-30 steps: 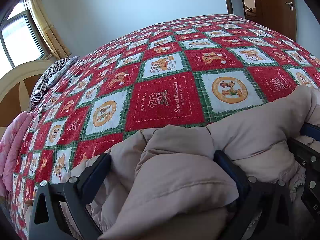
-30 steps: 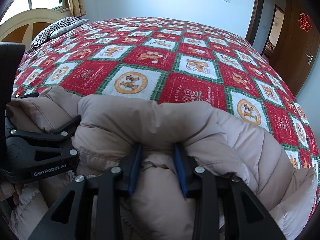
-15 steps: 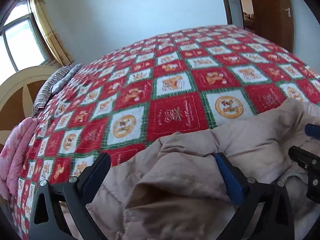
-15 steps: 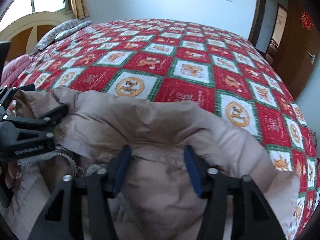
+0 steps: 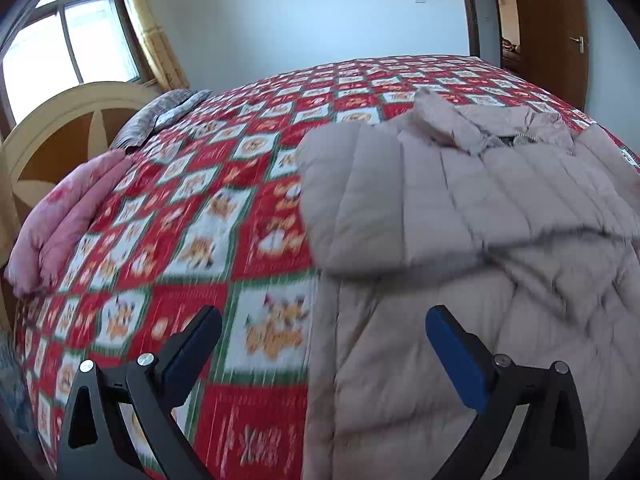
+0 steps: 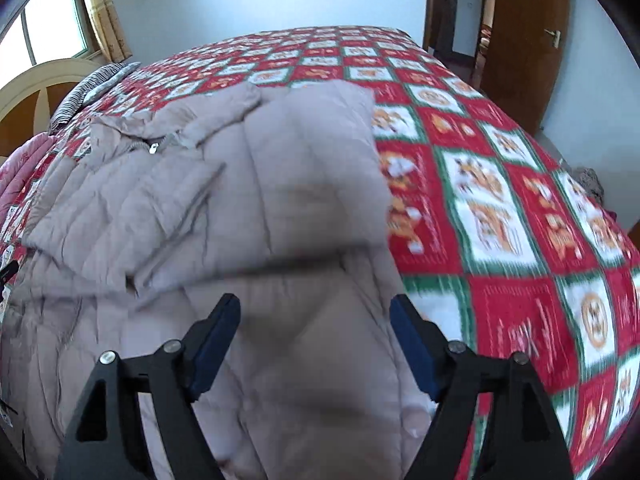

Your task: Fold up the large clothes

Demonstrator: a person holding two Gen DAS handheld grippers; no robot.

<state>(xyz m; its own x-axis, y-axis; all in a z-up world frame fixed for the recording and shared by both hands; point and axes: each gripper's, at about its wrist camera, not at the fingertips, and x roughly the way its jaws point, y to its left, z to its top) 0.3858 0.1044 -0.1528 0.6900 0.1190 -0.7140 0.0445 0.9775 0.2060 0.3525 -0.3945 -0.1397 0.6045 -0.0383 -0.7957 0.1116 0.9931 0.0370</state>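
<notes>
A beige quilted down jacket (image 5: pixel 460 208) lies spread on the red patterned bedspread (image 5: pixel 192 216), collar and zipper toward the far side, both sleeves folded in over the chest. My left gripper (image 5: pixel 324 336) hangs open above the jacket's left edge, with nothing between its blue pads. In the right wrist view the same jacket (image 6: pixel 248 184) fills the left and middle. My right gripper (image 6: pixel 316 324) hovers over the jacket's lower right part. Its jaws are opening, and no cloth is pinched between them.
The bedspread (image 6: pixel 500 200) extends bare to the right. A pink folded blanket (image 5: pixel 60 216) and a striped pillow (image 5: pixel 160 116) lie by the cream headboard (image 5: pixel 60 120) on the left. A brown door (image 5: pixel 552 32) stands at the far right.
Both grippers have let go of the jacket and drawn back toward the near edge of the bed. The jacket, bunched up earlier, now lies spread out flat.
</notes>
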